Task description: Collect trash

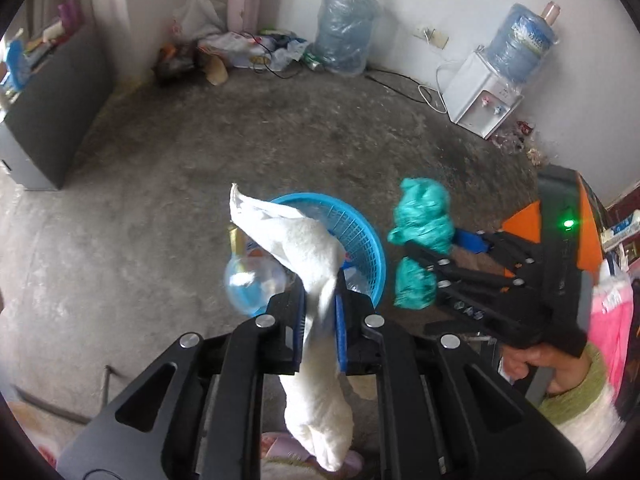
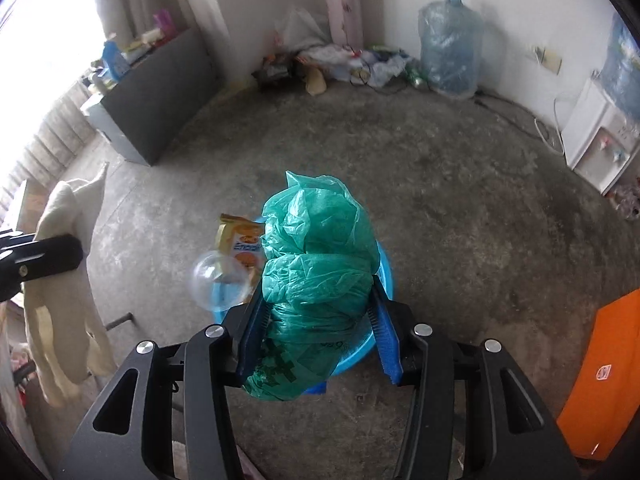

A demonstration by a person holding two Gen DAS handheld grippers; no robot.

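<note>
1. Both jaws loaded: left gripper (image 1: 320,304) nearly closed, pinching a white cloth (image 1: 308,248); right gripper (image 2: 318,320) part-spread, clamping a green plastic bag (image 2: 316,264). Both hang above the blue basket (image 1: 356,220) on the concrete floor (image 1: 280,140).
2. Bag is bulky and the basket small and already stuffed; released off-centre, it likely rolls off the rim onto the floor.
3. Cloth hangs long on both sides of the pads; one end could drape outside the basket or snag on the gripper.
4. Clear plastic ball (image 1: 254,280) and snack packet (image 2: 242,242) sit at the rim; either drop could knock them out.
5. Grippers are close side by side; could collide over the opening.
</note>
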